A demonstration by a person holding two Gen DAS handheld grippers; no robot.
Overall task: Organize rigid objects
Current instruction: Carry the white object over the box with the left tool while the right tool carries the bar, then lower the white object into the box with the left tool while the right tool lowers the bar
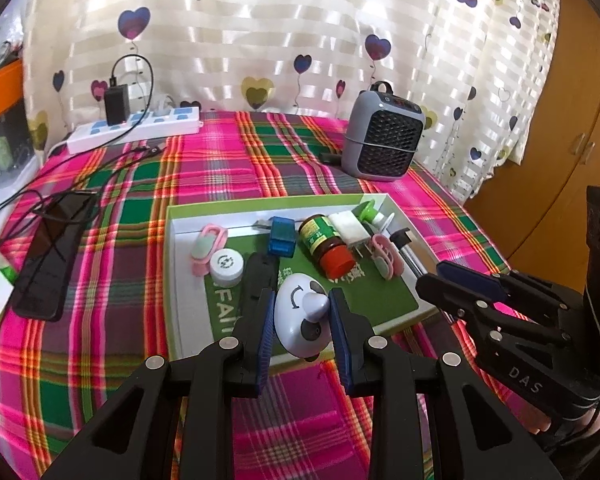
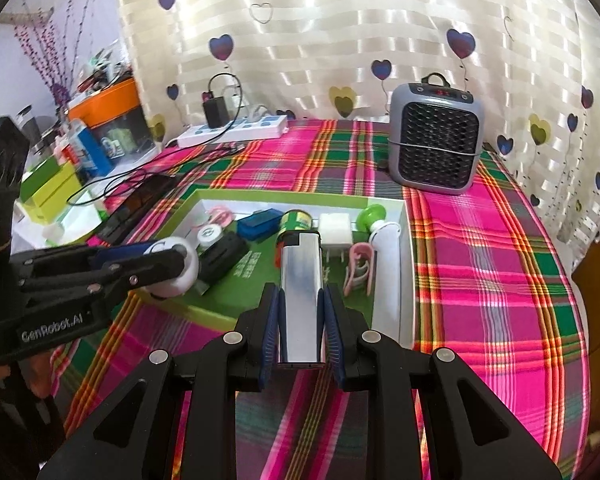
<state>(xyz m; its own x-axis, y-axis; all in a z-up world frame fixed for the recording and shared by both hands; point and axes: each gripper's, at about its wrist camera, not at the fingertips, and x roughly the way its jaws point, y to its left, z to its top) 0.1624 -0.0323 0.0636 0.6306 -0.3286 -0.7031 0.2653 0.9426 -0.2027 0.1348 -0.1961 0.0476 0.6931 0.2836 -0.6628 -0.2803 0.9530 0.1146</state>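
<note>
Lighter (image 2: 301, 300), chrome, pinched at its lower body by the right claw (image 2: 301, 320), held over the tray's (image 2: 406, 264) near edge. Light, stiff, slick metal skin, so a grip across the flat sides looks safest. Long axis runs away from the camera, black cap end pointing far, toward the heater (image 2: 436, 140). Left claw (image 1: 302, 320) pinches a white panda-faced gadget (image 1: 300, 320), also above the tray's near edge; smooth rounded plastic, light, likely to twist. Beyond: jar (image 1: 325, 245), blue box (image 1: 281, 236), clips on the plaid surface (image 1: 204, 168).
</note>
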